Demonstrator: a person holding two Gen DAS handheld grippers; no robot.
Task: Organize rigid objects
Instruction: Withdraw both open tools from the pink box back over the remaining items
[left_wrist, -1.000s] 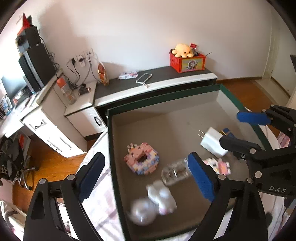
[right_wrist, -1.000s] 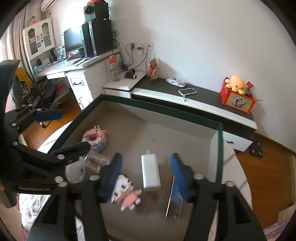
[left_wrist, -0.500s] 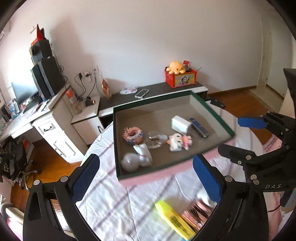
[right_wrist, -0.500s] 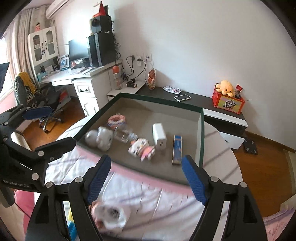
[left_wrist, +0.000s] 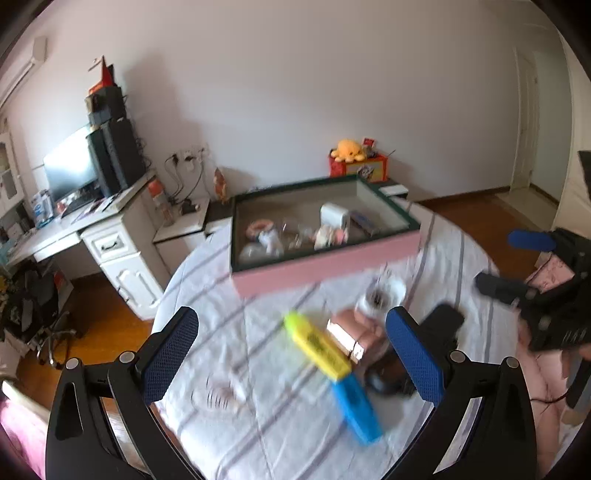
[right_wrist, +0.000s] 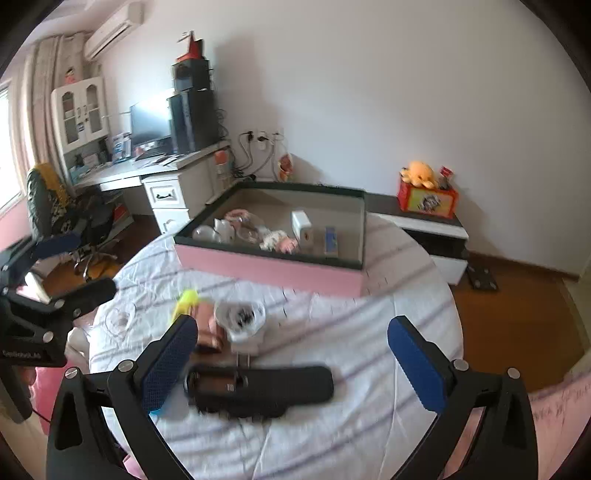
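A pink box with a dark green rim (left_wrist: 325, 266) (right_wrist: 269, 264) sits at the far side of a round table with a striped white cloth (left_wrist: 266, 406). It holds several small things, among them a white charger (left_wrist: 334, 216) and a block donut (left_wrist: 258, 227). On the cloth lie a yellow and blue highlighter (left_wrist: 328, 358), a white cup-like object (left_wrist: 382, 295) (right_wrist: 242, 317), a pink packet (left_wrist: 354, 332) and a black remote-like object (right_wrist: 258, 386). My left gripper (left_wrist: 291, 360) is open and empty above the highlighter. My right gripper (right_wrist: 291, 363) is open and empty above the black object.
A white desk with monitor and speakers (left_wrist: 92, 221) stands to the left, with an office chair (right_wrist: 62, 210) beside it. A low cabinet (right_wrist: 428, 225) with an orange toy box (right_wrist: 426, 194) lines the far wall. A thin wire loop (left_wrist: 218, 397) lies on the cloth.
Both grippers have pulled back and up from inside the box to over the near part of the table. Both stay open and empty. The loose items on the cloth came into view.
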